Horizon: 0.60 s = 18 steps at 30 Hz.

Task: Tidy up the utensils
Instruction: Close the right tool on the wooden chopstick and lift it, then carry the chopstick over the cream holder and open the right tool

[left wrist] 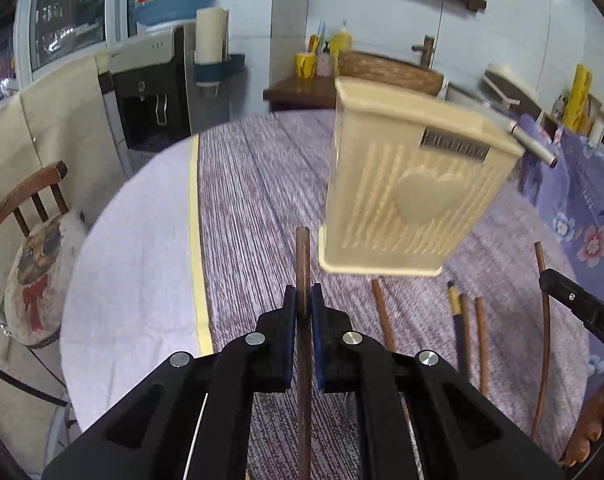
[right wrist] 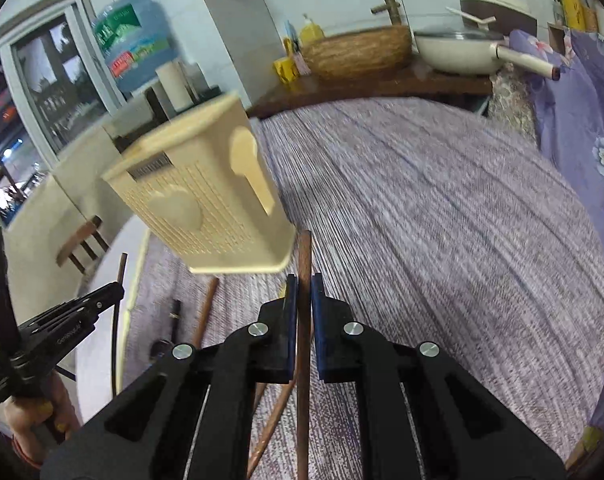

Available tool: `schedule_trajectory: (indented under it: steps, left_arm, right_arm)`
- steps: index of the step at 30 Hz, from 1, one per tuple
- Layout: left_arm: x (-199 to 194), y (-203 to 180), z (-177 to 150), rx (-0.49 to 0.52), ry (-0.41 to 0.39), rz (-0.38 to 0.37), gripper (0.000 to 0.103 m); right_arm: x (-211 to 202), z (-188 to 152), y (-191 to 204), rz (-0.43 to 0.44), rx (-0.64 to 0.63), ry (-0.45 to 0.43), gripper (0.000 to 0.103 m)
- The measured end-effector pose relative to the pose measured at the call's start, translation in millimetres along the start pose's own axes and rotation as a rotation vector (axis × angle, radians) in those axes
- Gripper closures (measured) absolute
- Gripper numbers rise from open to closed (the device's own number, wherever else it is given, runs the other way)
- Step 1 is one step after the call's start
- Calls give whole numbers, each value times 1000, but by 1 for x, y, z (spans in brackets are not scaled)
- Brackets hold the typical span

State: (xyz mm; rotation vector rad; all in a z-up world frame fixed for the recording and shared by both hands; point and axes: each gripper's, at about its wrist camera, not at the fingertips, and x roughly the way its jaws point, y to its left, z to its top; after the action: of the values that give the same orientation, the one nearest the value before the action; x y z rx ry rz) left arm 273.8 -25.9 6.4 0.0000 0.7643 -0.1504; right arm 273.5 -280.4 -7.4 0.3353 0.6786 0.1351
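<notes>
A cream plastic utensil holder (left wrist: 410, 184) with a heart on its front stands on the purple striped tablecloth; it also shows in the right wrist view (right wrist: 206, 204). My left gripper (left wrist: 303, 300) is shut on a brown chopstick (left wrist: 303, 256) whose tip points up, just left of the holder's base. My right gripper (right wrist: 303, 292) is shut on another brown chopstick (right wrist: 304, 256), its tip beside the holder's right bottom corner. Several more chopsticks (left wrist: 468, 332) lie on the cloth in front of the holder.
The round table (left wrist: 134, 248) has a yellow tape line (left wrist: 196, 240). A wooden chair with a cushion (left wrist: 38, 264) stands at its left. A counter behind holds a woven basket (right wrist: 358, 52) and a white pan (right wrist: 458, 52). A water dispenser (left wrist: 150, 92) stands at the back left.
</notes>
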Motion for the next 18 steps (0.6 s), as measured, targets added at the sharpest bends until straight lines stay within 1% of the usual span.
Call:
schedule_trajectory:
  steps: [6,8,10,13,18]
  left_arm:
    - [-41,3,23,4,-108,-41,95]
    - [-51,6,28,5,-127,-56,95]
    - [-60,7,31,9,-150,-56,95]
    - [-71,9,34,20,-175,-55,95]
    - [-74,14,36,10,-180,-66,95]
  right_arm:
    - [-53,20,14,71,-80,-98,95]
    - [-68,26,14,104,-85,-108,95]
    - [-80,30,14,123,-87,-117,95]
    - [-88,34,19,124,-126,-119,95]
    - [-88,39,22,118,-150,-116,95]
